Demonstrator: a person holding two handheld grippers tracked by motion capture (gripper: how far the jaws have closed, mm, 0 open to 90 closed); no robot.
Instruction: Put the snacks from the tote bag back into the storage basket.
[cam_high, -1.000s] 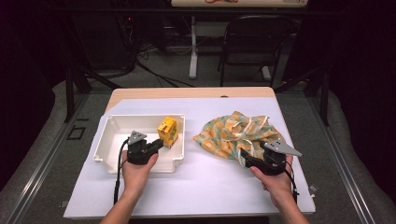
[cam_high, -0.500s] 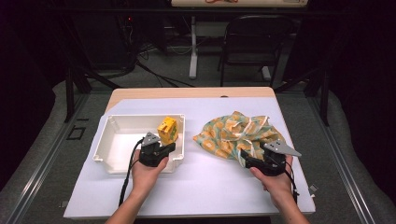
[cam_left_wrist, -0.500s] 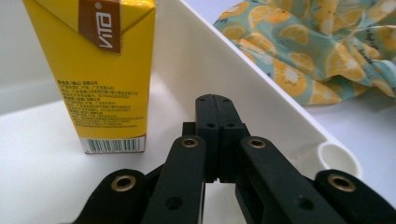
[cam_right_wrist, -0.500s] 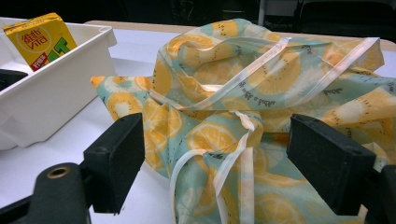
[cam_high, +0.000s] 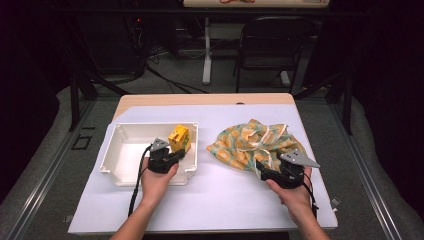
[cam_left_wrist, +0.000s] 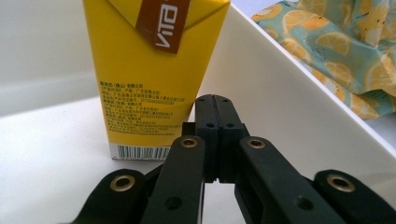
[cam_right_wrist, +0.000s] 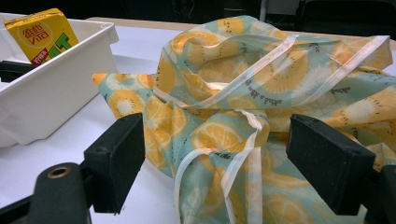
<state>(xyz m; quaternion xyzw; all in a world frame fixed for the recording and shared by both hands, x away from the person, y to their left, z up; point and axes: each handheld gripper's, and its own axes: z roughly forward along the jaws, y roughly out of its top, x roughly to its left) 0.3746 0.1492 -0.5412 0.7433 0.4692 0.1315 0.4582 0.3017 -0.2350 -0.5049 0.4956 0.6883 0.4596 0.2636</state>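
**Carton close ahead of the shut left tongs, bag in front of the open right tongs**

High view: yellow drink carton (cam_high: 178, 139) standing upright in the right part of the white tray (cam_high: 116, 161), just beyond the left tongs (cam_high: 172, 156). Left hand clearly the nearer one. Right tongs (cam_high: 262, 172) resting at the near edge of the orange-print bag (cam_high: 248, 145) on the worktop (cam_high: 220, 200).

Left gripper view: jaws fully closed, nothing between them; carton (cam_left_wrist: 149, 70) slightly to the left of the tips, long axis vertical, very near, contact not sure.

Right gripper view: jaws standing wide apart, holding nothing; bag (cam_right_wrist: 261, 93) bunched straight ahead, a fold with white ribbon reaching between them.
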